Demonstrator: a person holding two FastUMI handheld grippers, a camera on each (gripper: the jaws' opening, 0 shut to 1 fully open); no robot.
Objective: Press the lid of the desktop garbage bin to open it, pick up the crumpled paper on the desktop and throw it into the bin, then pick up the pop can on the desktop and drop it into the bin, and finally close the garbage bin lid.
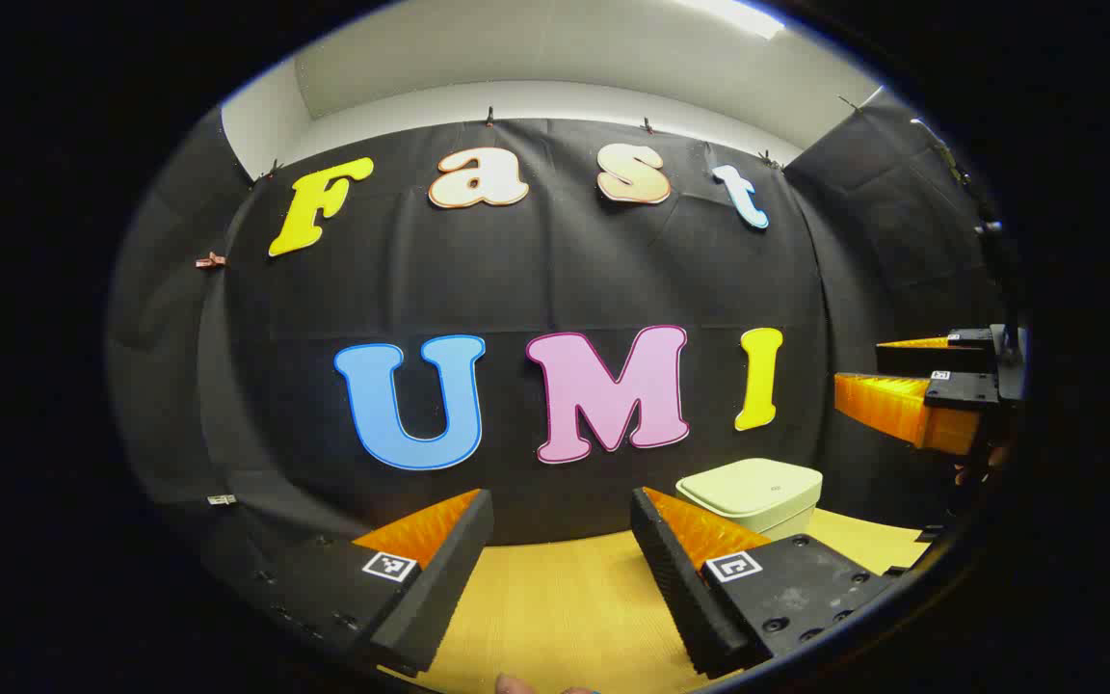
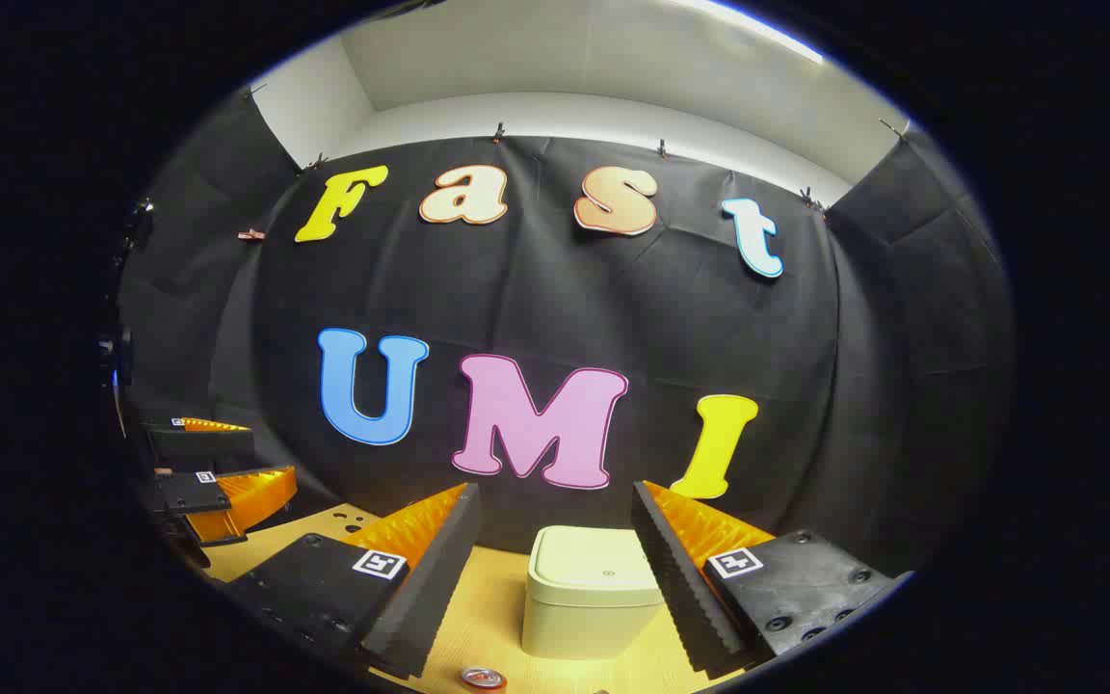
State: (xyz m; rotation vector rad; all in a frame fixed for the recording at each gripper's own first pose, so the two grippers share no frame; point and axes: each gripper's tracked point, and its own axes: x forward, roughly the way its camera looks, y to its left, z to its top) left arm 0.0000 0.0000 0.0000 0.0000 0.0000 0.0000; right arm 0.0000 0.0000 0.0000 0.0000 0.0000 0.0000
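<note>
Black cloth backs a pale wooden tabletop (image 2: 492, 607) where the boxy, smooth-lidded plastic bin (image 2: 594, 590), closed, stands toward the far edge, straight ahead between the spread right gripper (image 2: 555, 564) fingers, right of the spread left gripper (image 1: 560, 569), with the round can (image 2: 483, 678) top nearer the front edge.

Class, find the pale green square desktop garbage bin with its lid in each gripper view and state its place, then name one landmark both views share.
Left gripper view: pale green square garbage bin at lower right, lid down, on the wooden desktop.
Right gripper view: bottom centre, between the right gripper's fingers.
Shared landmark: the black cloth wall behind it.
</note>
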